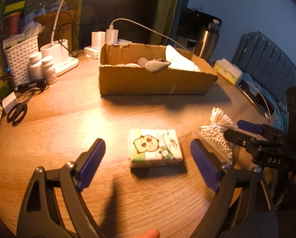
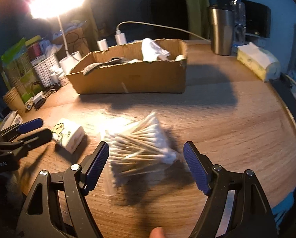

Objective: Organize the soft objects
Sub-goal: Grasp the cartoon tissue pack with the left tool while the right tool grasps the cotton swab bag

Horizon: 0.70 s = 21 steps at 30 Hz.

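Cardboard box (image 1: 153,83) far-center holding grey sock (image 1: 156,65), white cloths. Left tongs (image 1: 148,162) gaping around tissue pack (image 1: 155,150); right tongs (image 2: 147,164) gaping around cotton-swab bag (image 2: 140,148).

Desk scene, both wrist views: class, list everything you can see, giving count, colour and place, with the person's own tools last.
tissue pack: one, white and green with a cartoon, front of table, between left fingers
cotton swab bag: one, clear bag, white tips, between right fingers
cardboard box: one, brown, mid-table, holding white and grey soft items
pill bottles: two, white, left of box
basket: one, white, far left
scissors: one, black, left edge
tumbler: one, steel, behind box
tissue box: one, yellow, right
lamp: one, white, lit
left gripper: open
right gripper: open
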Motion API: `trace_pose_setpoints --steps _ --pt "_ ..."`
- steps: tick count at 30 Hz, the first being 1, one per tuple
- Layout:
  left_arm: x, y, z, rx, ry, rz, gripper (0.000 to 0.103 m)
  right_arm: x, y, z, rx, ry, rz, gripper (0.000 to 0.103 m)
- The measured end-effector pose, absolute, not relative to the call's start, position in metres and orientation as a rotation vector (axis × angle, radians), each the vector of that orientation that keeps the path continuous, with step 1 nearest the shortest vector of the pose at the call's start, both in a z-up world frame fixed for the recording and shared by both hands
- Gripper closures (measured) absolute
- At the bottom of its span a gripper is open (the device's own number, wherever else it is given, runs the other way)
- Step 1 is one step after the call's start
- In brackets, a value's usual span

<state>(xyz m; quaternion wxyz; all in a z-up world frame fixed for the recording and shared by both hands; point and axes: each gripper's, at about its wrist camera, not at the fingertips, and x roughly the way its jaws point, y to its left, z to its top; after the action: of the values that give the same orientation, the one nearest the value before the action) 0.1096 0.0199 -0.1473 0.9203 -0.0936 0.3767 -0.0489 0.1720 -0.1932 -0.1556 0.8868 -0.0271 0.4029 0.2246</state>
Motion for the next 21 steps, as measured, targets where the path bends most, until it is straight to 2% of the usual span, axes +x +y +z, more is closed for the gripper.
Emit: trace_pose_setpoints --steps 2,3,15,21 --pt "0.111 0.016 -0.149 -0.179 0.782 -0.101 0.015 0.172 -0.188 -0.156 -0.064 0.818 0.476 0.012" --pt "0.112 0.015 -0.151 -0.175 0.789 -0.1 0.015 0.173 -0.186 -0.157 -0.073 0.805 0.477 0.011" --pt "0.134 0.002 -0.172 -0.137 0.889 -0.097 0.015 0.179 -0.16 -0.174 -0.215 0.821 0.5 0.011" --pt "0.141 -0.002 -0.176 -0.119 0.92 -0.09 0.015 0.186 -0.162 -0.176 -0.186 0.857 0.503 0.011"
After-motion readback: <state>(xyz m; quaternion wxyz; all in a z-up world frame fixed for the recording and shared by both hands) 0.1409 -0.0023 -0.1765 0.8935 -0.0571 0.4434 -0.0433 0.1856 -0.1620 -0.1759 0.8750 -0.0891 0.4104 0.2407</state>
